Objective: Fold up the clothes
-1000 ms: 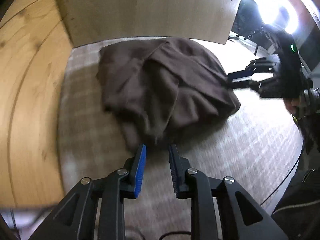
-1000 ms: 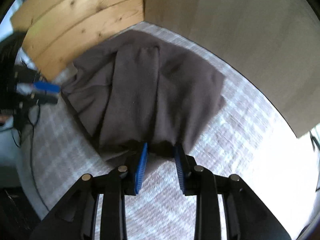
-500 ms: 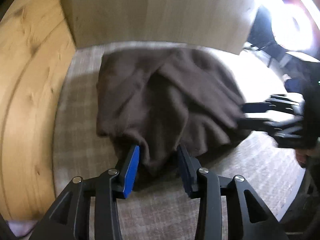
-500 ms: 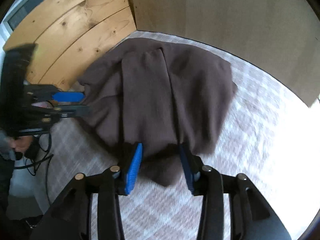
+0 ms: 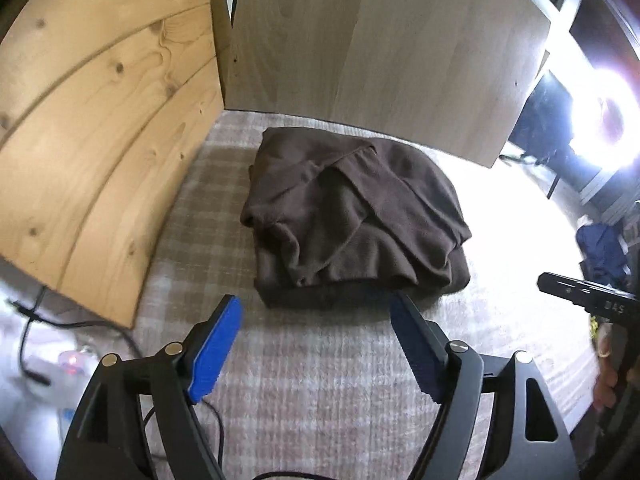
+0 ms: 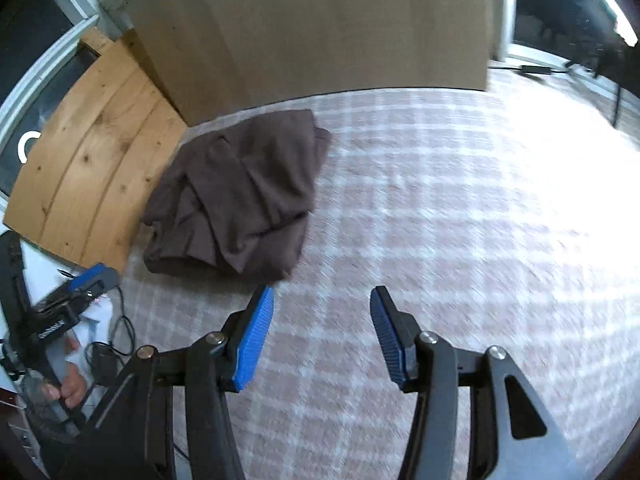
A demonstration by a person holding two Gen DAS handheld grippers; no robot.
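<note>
A folded dark brown garment [image 5: 352, 216] lies on the pale checked bedspread [image 5: 320, 380], in the corner where a knotty pine board [image 5: 100, 132] meets a pale wooden panel [image 5: 380, 48]. The left gripper [image 5: 316, 308] hangs just short of its near edge, jaws opening, nothing between them. The right gripper [image 6: 322, 300] is also opening and empty, over bare cover beside the garment. Cables [image 6: 120, 332] trail beyond the bedspread's edge.

A folded brown garment [image 6: 240, 196] is seen lying on the checked table [image 6: 440, 220] beside wooden boards [image 6: 88, 160]; the right tongs [image 6: 322, 312], jaws opening with nothing between, are held apart from it
</note>
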